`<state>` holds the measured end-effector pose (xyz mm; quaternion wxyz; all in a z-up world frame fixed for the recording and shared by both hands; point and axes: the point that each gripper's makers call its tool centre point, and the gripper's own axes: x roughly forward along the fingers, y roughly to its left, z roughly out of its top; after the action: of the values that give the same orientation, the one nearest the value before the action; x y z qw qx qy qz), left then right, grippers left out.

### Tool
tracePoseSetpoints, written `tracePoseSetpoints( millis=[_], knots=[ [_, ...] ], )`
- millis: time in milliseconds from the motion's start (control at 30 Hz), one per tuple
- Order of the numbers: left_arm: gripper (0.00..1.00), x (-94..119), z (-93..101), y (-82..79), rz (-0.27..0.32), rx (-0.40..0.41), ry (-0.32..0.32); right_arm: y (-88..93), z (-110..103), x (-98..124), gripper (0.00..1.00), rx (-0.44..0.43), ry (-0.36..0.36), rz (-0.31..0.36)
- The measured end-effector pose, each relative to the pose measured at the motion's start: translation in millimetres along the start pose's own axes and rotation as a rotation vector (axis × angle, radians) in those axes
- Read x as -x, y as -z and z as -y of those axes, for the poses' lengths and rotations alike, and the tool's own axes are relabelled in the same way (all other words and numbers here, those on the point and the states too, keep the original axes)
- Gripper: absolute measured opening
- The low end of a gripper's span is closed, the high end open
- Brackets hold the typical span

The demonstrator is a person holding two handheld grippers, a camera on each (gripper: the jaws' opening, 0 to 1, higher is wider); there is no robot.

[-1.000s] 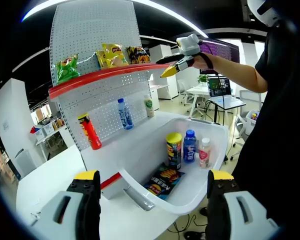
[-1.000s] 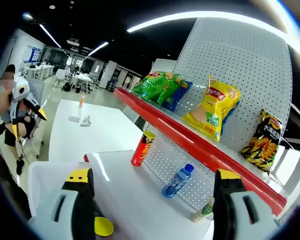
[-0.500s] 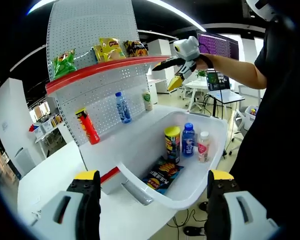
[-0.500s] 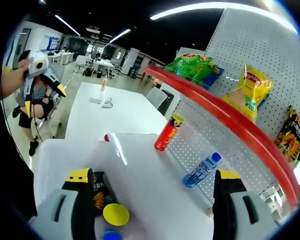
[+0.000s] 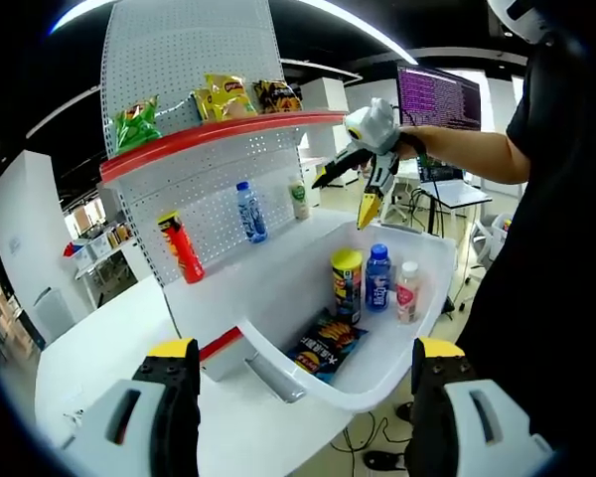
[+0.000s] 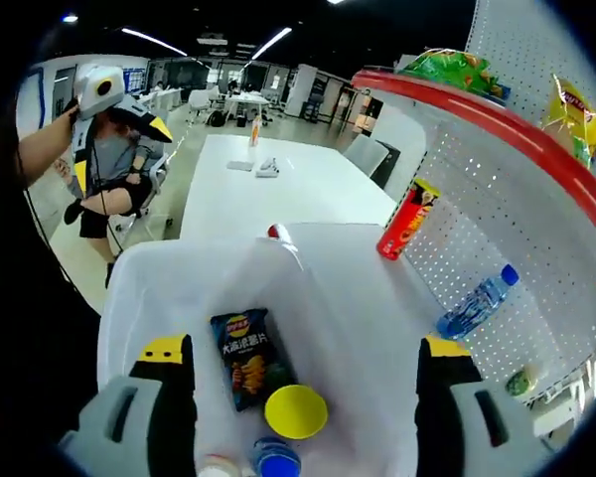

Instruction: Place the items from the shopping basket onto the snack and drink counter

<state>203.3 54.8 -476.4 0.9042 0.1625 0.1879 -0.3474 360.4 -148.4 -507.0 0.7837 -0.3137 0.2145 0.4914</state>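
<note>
The white shopping basket (image 5: 432,263) sits on the desk (image 5: 99,368) just in front of the snack and drink counter, w/ 4 items inside: a yellow-lidded chip can (image 5: 345,285), a blue-cap bottle (image 5: 377,277) touching it, a small pale bottle (image 5: 407,291) beside that, and a dark chip bag (image 5: 326,347) lying flat on the basket floor near the handle side. In the right gripper view the same load reads from above: chip bag (image 6: 246,356), yellow lid (image 6: 296,411), blue cap (image 6: 275,459) at the bottom edge. The counter already carries a red chip can (image 5: 184,256), a water bottle (image 5: 247,212) and a small green-label bottle (image 5: 299,199) on the lower level, plus 3 snack bags on the red-edged upper shelf (image 5: 209,134). The step looks like reach-in for the next pick. The right hand-held gripper (image 5: 361,189) hangs over the basket's far side, jaws spread wide, empty, pointing down toward the 3 upright items. The left hand-held gripper (image 5: 296,373) sits back at the near rim, jaws wide, also empty. Next move prob. needs the right one to drop straight down, centre on 1 upright item (the cans/bottles stand tight together, so risk of knocking a neighbour), clamp, lift clear of the rim, then carry to a free spot on the counter.
</note>
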Motion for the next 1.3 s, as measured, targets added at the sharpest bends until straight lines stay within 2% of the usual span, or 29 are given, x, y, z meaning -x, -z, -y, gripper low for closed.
tracePoseSetpoints(
  millis=[167, 233, 333, 733, 900, 1000, 1300],
  knots=[
    [0.88, 3, -3.5, 2.4, -0.003, 0.004, -0.021, 7.1, -7, -11, 0.90, 0.072, -0.032, -0.044],
    [0.88, 4, -4.3, 0.9, 0.008, 0.010, -0.026, 12.4, -16, -16, 0.93, 0.116, -0.077, -0.071],
    [0.88, 5, -6.5, 1.4, 0.008, 0.012, -0.037, 18.5, -20, -24, 0.94, 0.134, -0.093, -0.095],
    [0.88, 8, -6.3, 5.3, 0.000, 0.019, -0.049, 42.4, -31, -60, 0.94, 0.191, -0.099, -0.195],
    [0.88, 11, -0.5, 1.0, 0.029, 0.038, -0.025, 48.6, -40, -74, 0.93, 0.202, -0.122, -0.206],
    [0.88, 11, 1.8, 2.8, 0.023, 0.030, -0.017, 52.0, -49, -78, 0.92, 0.202, -0.160, -0.221],
    [0.88, 9, 5.3, 7.4, 0.020, 0.037, -0.012, 57.9, -57, -100, 0.88, 0.231, -0.162, -0.257]
  ],
)
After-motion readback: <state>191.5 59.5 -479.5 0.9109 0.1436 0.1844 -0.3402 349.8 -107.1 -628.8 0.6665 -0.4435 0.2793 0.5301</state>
